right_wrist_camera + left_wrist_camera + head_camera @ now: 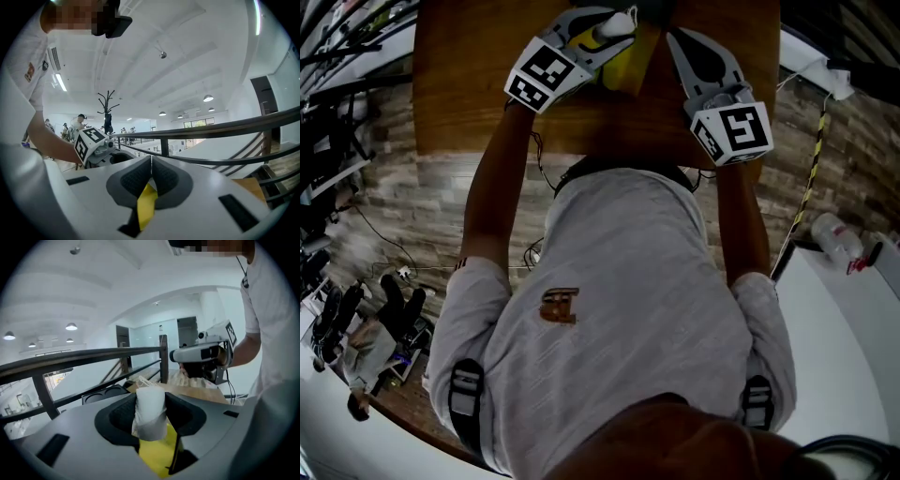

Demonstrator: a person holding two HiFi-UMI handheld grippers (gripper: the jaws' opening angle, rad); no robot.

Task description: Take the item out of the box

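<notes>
Over the counter (487,94), head view: both tools are raised at its far edge. The left hand-held gripper (602,30) carries a white packet (621,22). The yellow box (623,67) sits between it and the right hand-held gripper (680,42).

Left gripper view: the jaws stand wide but clamp the white packet (150,411) across its middle. The yellow box (159,455) shows just beneath.

Right gripper view: the jaws are pressed together, pinching a yellow flap of the box (146,204).

Judgement: extraction looks nearly done, with the packet gripped and the box steadied. Remaining is to carry the packet fully clear. Whether its lower end is free of the box, cannot tell.
</notes>
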